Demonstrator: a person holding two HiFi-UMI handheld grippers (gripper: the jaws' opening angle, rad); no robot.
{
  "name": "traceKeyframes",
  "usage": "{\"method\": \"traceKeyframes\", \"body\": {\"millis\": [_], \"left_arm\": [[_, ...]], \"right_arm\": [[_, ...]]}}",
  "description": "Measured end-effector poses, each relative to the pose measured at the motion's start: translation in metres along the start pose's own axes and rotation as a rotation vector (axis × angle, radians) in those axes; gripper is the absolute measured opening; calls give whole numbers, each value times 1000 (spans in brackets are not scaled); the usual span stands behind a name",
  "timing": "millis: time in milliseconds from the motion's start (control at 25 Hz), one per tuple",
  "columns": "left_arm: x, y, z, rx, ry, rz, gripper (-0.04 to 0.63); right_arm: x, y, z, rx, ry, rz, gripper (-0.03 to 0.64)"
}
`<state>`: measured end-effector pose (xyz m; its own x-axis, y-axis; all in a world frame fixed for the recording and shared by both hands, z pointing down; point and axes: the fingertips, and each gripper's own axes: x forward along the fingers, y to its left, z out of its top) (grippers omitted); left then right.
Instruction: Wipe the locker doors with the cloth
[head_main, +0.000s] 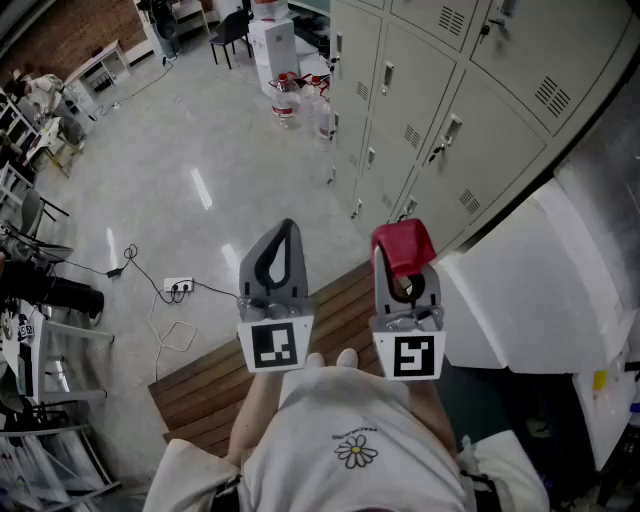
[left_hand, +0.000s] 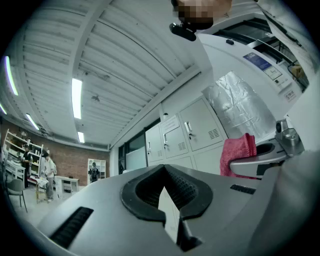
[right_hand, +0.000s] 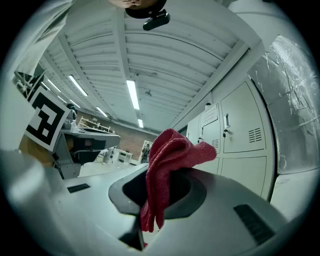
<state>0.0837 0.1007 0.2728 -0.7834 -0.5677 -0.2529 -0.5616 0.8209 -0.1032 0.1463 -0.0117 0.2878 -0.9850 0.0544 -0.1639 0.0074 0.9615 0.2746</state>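
Observation:
A red cloth (head_main: 402, 246) sticks out of my right gripper (head_main: 401, 262), whose jaws are shut on it; the same cloth (right_hand: 167, 165) hangs folded between the jaws in the right gripper view. My left gripper (head_main: 279, 255) is shut with nothing in it and is held level with the right one, a little to its left. The grey locker doors (head_main: 440, 110) with small handles and vents stand ahead and to the right, apart from both grippers. In the left gripper view the lockers (left_hand: 192, 132) and the cloth (left_hand: 239, 152) show at the right.
A white foam block (head_main: 545, 285) leans beside the lockers at the right. A wooden slatted platform (head_main: 270, 365) lies under me. Water bottles (head_main: 287, 98) stand on the floor near the lockers' far end. Cables and a power strip (head_main: 178, 287) lie at the left.

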Motion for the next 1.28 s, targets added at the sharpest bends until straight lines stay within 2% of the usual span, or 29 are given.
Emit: {"method": "traceKeyframes", "body": {"millis": [240,360,560,760,960,1120,1280], "left_arm": [[7,-9,0,-11,-21,19,17],[-1,-15,-9,4,-6,18,17],[-13,8,-33,-20,55,86,17],[3,20,-44,-16,40,135,17],[37,36,-83,19,15,125,17],[83,61,-124,-1,-15,126,17],[139,94,-141,-4,-43,96,17]], "right_arm": [[2,-3,-10,-17,7,47,43],[-4,1,-26,-40,55,86,43],[2,8,-38,-4,59,118,43],[18,-1,-65,30,106,130,43],[58,-3,-105,-11,77,129,43],[104,-4,-142,5,63,102,43],[162,-2,-164,-9,89,83,43]]}}
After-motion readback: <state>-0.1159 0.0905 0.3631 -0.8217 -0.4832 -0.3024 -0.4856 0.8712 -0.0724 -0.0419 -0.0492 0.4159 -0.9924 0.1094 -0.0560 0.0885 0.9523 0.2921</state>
